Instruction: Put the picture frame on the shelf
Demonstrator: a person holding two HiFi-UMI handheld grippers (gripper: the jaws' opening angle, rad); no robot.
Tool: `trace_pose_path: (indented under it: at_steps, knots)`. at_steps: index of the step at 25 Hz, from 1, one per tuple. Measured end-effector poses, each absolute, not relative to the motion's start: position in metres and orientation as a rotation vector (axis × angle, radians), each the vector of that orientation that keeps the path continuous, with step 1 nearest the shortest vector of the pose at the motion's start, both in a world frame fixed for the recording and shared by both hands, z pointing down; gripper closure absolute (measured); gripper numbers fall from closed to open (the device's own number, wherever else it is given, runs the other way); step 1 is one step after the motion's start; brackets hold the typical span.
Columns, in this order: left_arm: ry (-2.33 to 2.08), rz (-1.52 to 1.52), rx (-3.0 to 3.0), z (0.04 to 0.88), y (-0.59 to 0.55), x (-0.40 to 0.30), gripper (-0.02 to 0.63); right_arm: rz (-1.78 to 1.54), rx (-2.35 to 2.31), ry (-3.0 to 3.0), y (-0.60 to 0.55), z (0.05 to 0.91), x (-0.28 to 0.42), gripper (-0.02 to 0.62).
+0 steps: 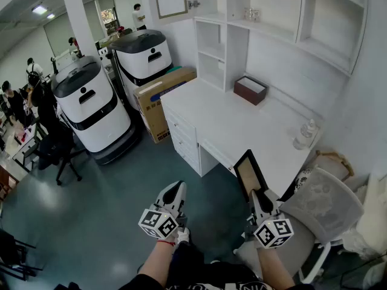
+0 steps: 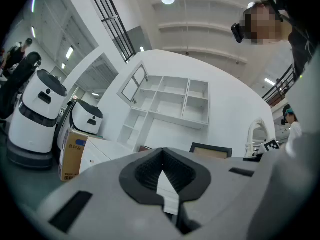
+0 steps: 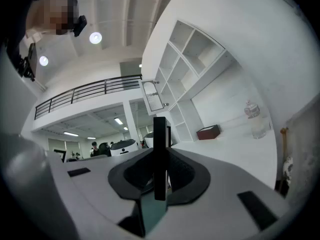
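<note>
The picture frame (image 1: 248,172), black-edged with a tan inside, stands upright at the desk's near edge. My right gripper (image 1: 257,198) is shut on its lower edge. In the right gripper view the picture frame (image 3: 160,154) shows edge-on, pinched between the dark pads. My left gripper (image 1: 176,190) hovers over the floor to the left, jaws together with nothing in them. The left gripper view looks past those jaws at the picture frame (image 2: 211,151). The white wall shelf (image 1: 266,17) hangs above the far side of the desk, with open compartments.
On the white desk (image 1: 230,119) lie a brown box (image 1: 250,90) and a clear bottle (image 1: 305,135). A pale chair (image 1: 320,204) stands at the right. Two white robots (image 1: 91,107) and a cardboard box (image 1: 160,98) stand left of the desk. People sit at far left.
</note>
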State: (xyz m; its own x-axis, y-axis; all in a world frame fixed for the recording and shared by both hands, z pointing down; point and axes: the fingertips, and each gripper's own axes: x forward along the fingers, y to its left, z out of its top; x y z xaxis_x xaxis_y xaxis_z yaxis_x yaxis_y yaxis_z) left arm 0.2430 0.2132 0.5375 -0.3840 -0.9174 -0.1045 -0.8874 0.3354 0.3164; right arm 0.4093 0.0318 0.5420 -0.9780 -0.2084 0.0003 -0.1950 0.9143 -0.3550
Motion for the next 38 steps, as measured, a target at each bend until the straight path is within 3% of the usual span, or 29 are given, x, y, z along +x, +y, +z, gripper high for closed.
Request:
trace_pose_path:
  at_steps: [8, 26, 38]
  knots:
    - [-2.462, -0.471, 1.719, 0.539, 0.186, 0.170, 0.601, -0.414, -0.358, 3.106, 0.014, 0.547, 0.336, 0.528]
    - [-2.361, -0.428, 1.826, 0.539, 0.178, -0.009, 0.601, -0.491, -0.501, 3.028, 0.016, 0.550, 0.164, 0.528]
    - [-2.355, -0.440, 1.830, 0.545, 0.193, -0.063, 0.601, -0.481, -0.529, 3.018, 0.025, 0.547, 0.105, 0.528]
